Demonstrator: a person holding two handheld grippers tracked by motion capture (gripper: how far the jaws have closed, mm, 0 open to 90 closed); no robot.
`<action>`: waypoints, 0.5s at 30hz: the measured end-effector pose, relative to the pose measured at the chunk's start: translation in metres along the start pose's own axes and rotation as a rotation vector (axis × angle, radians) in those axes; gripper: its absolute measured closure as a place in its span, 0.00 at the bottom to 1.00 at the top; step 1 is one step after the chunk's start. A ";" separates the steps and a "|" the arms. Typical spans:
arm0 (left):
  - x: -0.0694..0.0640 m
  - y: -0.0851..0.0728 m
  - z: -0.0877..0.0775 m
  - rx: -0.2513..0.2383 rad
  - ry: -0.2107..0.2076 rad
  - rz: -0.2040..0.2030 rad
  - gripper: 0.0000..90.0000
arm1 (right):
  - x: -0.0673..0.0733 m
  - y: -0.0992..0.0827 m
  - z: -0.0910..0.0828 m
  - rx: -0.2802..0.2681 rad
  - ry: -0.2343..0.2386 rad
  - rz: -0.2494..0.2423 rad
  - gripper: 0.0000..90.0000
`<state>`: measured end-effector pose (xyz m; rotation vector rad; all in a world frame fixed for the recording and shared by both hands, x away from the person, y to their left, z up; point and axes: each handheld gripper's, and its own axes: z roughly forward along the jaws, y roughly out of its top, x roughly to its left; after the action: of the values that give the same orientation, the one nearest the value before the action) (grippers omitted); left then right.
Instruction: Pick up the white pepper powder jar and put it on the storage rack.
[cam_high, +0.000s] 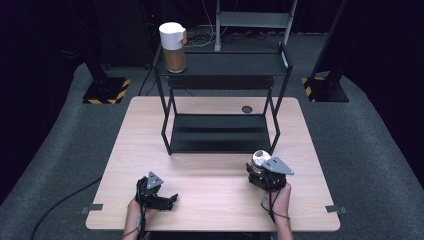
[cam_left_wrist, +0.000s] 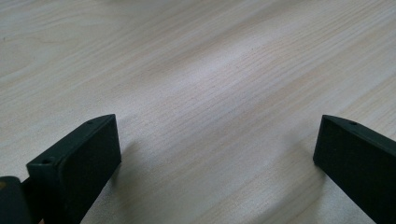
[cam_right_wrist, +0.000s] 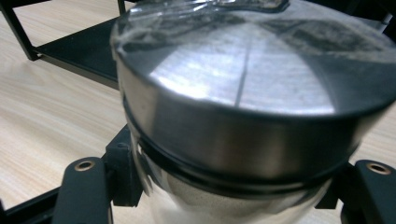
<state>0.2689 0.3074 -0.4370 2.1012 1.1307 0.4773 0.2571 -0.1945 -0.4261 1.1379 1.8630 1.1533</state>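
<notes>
Close up in the right gripper view, a glass jar (cam_right_wrist: 243, 140) with a brushed metal lid (cam_right_wrist: 252, 70) stands between the two black jaws, which are clamped against its clear body just below the lid's dark sealing ring; pale grainy contents show through the glass at the bottom edge. In the high view the same jar (cam_high: 260, 158) sits upright in the right gripper (cam_high: 264, 172), at the right front part of the wooden table (cam_high: 130, 150), just in front of the right front leg of a black two-tier metal shelf (cam_high: 220, 132). Whether its base touches the tabletop cannot be told. The person's right hand (cam_high: 281, 196) holds that gripper from behind, with a cable trailing along the wrist. Well apart, at the left front of the table, the left gripper (cam_high: 170, 200) lies low over the wood in the left hand (cam_high: 137, 209); in the left gripper view its jaws stand wide apart with nothing between them, only bare wood grain. On the left end of the shelf's top tier stands a tall canister (cam_high: 173, 47) with a white upper part and a brown lower part. A small dark round disc (cam_high: 247, 109) is set in the tabletop behind the shelf.
</notes>
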 end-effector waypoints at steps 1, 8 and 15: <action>0.000 0.000 0.000 0.000 0.000 0.000 0.00 | 0.000 0.001 0.001 -0.001 -0.001 -0.001 0.33; 0.000 0.000 0.000 0.000 0.000 0.000 0.00 | -0.004 0.010 0.012 0.008 0.007 0.000 0.33; 0.000 0.000 0.000 0.000 0.000 0.000 0.00 | -0.007 0.019 0.019 0.009 0.007 -0.002 0.33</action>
<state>0.2690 0.3074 -0.4369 2.1016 1.1306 0.4771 0.2825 -0.1898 -0.4161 1.1378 1.8762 1.1498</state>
